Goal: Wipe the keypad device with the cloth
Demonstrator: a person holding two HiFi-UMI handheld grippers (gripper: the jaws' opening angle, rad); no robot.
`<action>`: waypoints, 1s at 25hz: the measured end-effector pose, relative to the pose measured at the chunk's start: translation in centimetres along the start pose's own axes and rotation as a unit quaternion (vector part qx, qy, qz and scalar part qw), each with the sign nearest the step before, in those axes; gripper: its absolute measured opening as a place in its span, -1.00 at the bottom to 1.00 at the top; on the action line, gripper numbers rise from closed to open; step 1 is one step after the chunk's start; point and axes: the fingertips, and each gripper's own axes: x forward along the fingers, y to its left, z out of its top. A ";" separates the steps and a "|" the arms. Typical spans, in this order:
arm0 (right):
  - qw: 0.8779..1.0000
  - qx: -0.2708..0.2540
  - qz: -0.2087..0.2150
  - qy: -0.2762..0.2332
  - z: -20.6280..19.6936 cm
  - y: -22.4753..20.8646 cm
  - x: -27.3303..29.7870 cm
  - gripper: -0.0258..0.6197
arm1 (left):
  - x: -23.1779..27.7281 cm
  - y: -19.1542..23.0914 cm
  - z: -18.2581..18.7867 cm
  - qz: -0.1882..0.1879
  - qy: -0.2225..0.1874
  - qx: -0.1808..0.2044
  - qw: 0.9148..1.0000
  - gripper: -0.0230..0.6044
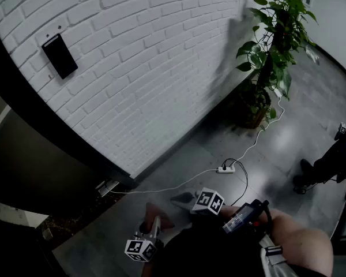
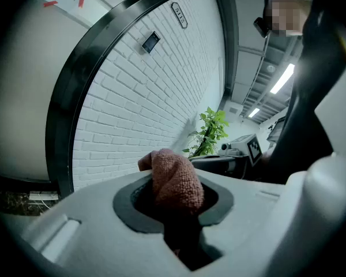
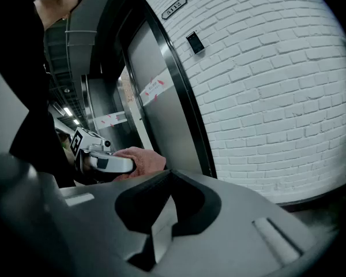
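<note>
Head view first: the keypad device point(image 1: 60, 55) is a dark slab mounted on the white brick wall point(image 1: 150, 68), up around 10 o'clock, right next to the black door frame point(image 1: 40, 117). Both tools sit way down at 6 o'clock, close to the body and well apart from it, so no wiping is happening yet. The left tool point(image 1: 155, 223) points up toward the wall, with the right tool point(image 1: 183, 199) just beside it. There's also a potted plant point(image 1: 269, 45) at 1 o'clock and a power strip point(image 1: 225, 169) on the floor point(image 1: 300, 126) near the middle.

Left gripper view: the tool is clamped down on a reddish-brown terry cloth point(image 2: 176, 180), which sits bunched up and pokes out past the tips. That makes sense to me, since the wad sticking out front is what would actually touch the device. The keypad shows small on the wall at 11 o'clock, so this tool is roughly aimed at it but a good way off.

Right gripper view: this tool looks closed with nothing in it. I'd guess it's just spare, since wiping only needs one. The keypad is up at 12 o'clock here, and the cloth-carrying tool is visible over at 9 o'clock.

My read is that the next job is raising the cloth to that panel.
</note>
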 end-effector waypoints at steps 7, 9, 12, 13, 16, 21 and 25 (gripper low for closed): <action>1.000 -0.015 0.016 -0.017 5.6 -8.5 1.9 -0.92 | 6.9 3.9 6.1 0.016 -0.013 -0.003 1.000 -0.63; 0.999 -0.013 0.019 -0.023 6.9 -10.5 2.1 -0.92 | 8.5 5.0 8.2 0.025 -0.020 0.004 0.999 -0.63; 0.999 -0.010 0.028 -0.026 8.1 -12.8 2.4 -0.92 | 10.3 6.6 10.8 0.038 -0.030 0.008 0.999 -0.63; 0.999 -0.008 0.031 -0.025 8.3 -13.4 2.5 -0.92 | 10.6 7.2 11.5 0.045 -0.034 0.009 0.998 -0.63; 0.999 -0.005 0.037 -0.020 8.6 -14.7 3.1 -0.92 | 10.8 9.2 13.5 0.069 -0.046 0.016 0.996 -0.63; 0.999 -0.010 0.041 -0.028 10.3 -15.5 4.4 -0.92 | 9.8 11.8 18.5 0.096 -0.069 0.053 0.992 -0.63; 0.998 -0.035 0.049 -0.036 10.8 -15.7 5.6 -0.92 | 8.1 13.1 24.8 0.120 -0.118 0.127 0.978 -0.63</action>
